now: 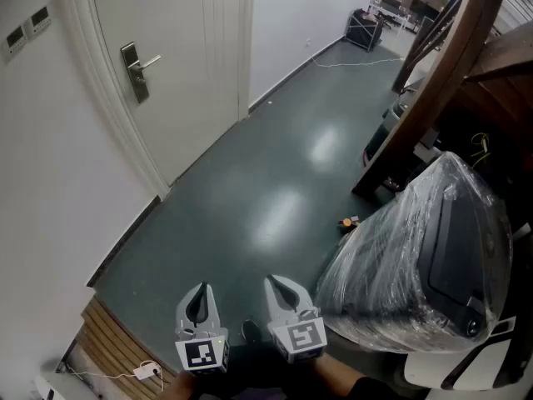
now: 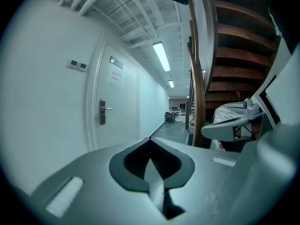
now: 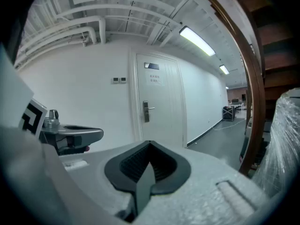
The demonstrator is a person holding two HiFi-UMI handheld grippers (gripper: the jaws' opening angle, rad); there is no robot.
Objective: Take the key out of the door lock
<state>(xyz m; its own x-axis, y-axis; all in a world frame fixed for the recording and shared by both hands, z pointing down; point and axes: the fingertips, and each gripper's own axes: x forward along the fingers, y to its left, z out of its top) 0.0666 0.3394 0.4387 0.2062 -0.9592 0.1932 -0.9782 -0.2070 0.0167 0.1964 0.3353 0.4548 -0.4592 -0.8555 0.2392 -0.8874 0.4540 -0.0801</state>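
Observation:
A white door stands closed at the upper left of the head view, with a metal lock plate and lever handle on it. No key can be made out at this distance. The same lock plate is small and far off in the left gripper view, and the lock plate is just as distant in the right gripper view. My left gripper and right gripper are side by side at the bottom, well back from the door. Both are shut with nothing between the jaws.
Dark green floor runs between me and the door. A plastic-wrapped bulky object and a wooden stair beam stand on the right. A small orange item lies on the floor. Wooden slats and a white cable are at the bottom left.

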